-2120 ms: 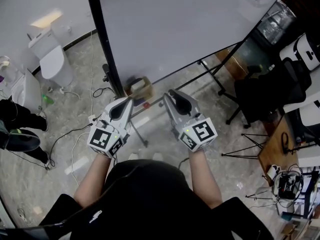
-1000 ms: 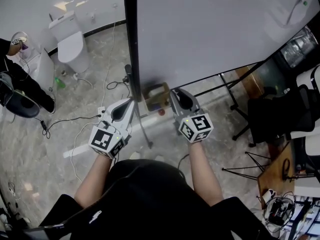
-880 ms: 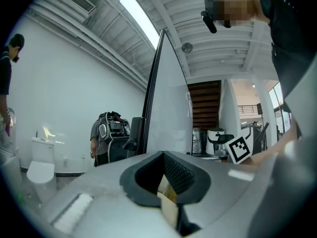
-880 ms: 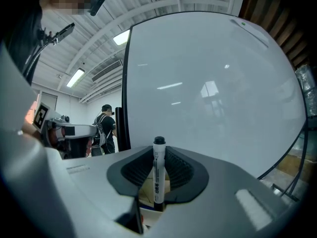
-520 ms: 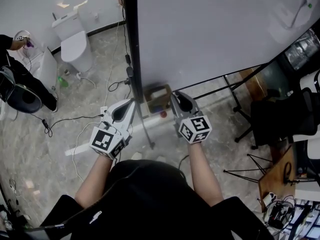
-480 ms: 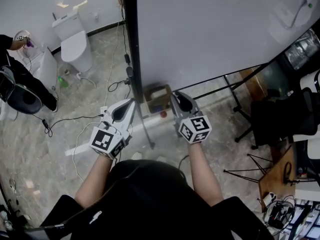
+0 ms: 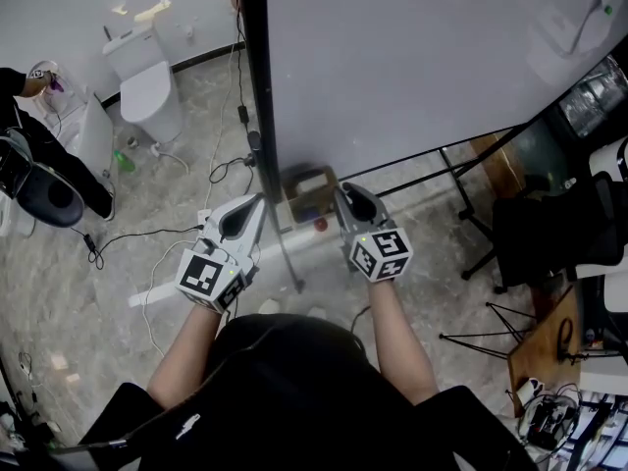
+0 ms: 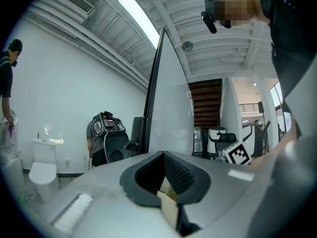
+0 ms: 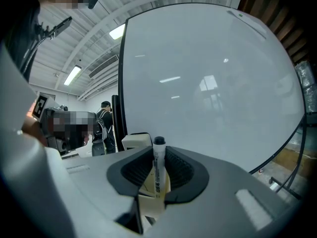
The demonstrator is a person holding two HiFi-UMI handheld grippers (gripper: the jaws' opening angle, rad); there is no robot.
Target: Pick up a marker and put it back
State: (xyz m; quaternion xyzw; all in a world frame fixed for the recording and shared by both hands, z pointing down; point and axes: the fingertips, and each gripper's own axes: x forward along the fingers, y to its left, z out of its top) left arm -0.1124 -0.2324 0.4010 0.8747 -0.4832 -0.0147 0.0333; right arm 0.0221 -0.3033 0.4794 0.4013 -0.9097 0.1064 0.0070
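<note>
One marker (image 9: 158, 168): white barrel, black cap uppermost; stood upright between the jaws of the right gripper, in front of the whiteboard; not made out in the head view.
Right gripper (image 9: 158, 176): jaws closed on the marker's barrel, a pad on each side.
Left gripper (image 8: 166, 180): jaws narrowly apart, nothing between them; held to the left of the board's black post (image 7: 257, 96).
Whiteboard (image 7: 422, 67): blank white surface, dark frame; filled the right gripper view behind the marker.
Box (image 7: 310, 192): brown, at the board's lower edge, between the two gripper tips; contents too small to tell.
Floor (image 7: 147, 283): pale, marbled, crossed by cables (image 7: 137, 235).
Toilet (image 7: 152, 91): white, well apart at upper left.
Chair (image 7: 545, 204): black, at far right.
</note>
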